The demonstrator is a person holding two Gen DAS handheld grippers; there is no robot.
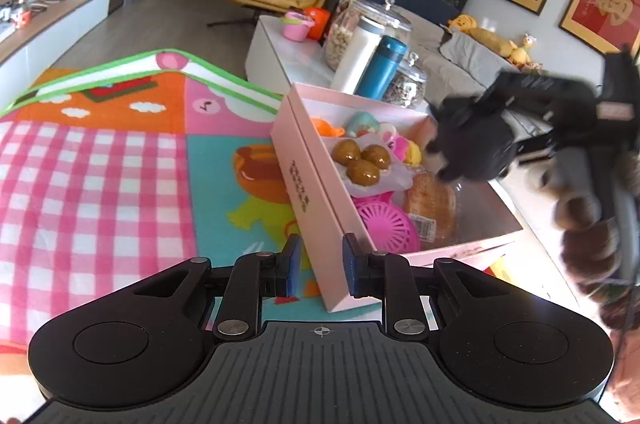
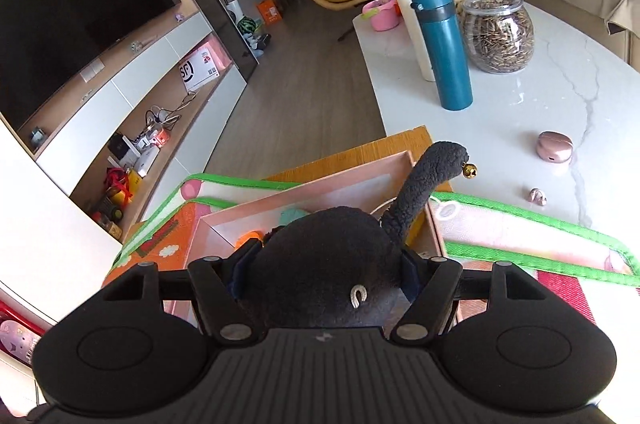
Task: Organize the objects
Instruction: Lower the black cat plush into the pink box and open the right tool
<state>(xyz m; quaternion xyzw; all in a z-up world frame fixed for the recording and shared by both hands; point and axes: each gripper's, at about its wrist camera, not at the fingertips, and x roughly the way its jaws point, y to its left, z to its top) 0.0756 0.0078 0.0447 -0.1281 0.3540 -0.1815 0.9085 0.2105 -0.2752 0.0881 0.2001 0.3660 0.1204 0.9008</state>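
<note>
Right tool [image 2: 320, 276]: jaws about half open, closed on a black plush toy [image 2: 332, 264] that fills the gap between the pads; its body bulges over both of them.
Toy position: in the right tool, hanging over the pink box [image 1: 304, 191]; in the left wrist view its lower end looks close above the bread [image 1: 432, 207], contact not resolvable (motion blur).
Toy features: curled tail [image 2: 424, 179] sticks up ahead of the tool, with a small gold bell [image 2: 470, 172] at the tip.
Left tool [image 1: 320, 258]: jaws nearly closed, narrow gap; the near wall of the pink box sits between the pads. Cannot tell whether the pads press on it.
Box contents ahead of left tool: brown glazed balls [image 1: 362, 157] on a wrapper, pink plastic strainer [image 1: 386, 226], bread, small pastel toys at the far end.
Support: box lies on a colourful play mat [image 1: 120, 163]; white table [image 2: 520, 83] beyond, carrying a teal flask [image 2: 442, 47] and glass jars.
Handling, toy (judgement): light, soft, compressible, not fragile; fleece gives good friction. A grip across the body is best. The tail is floppy and would let the toy swing.
Risk (judgement): box is crowded; toy may squash the bread or ride above the rim.
</note>
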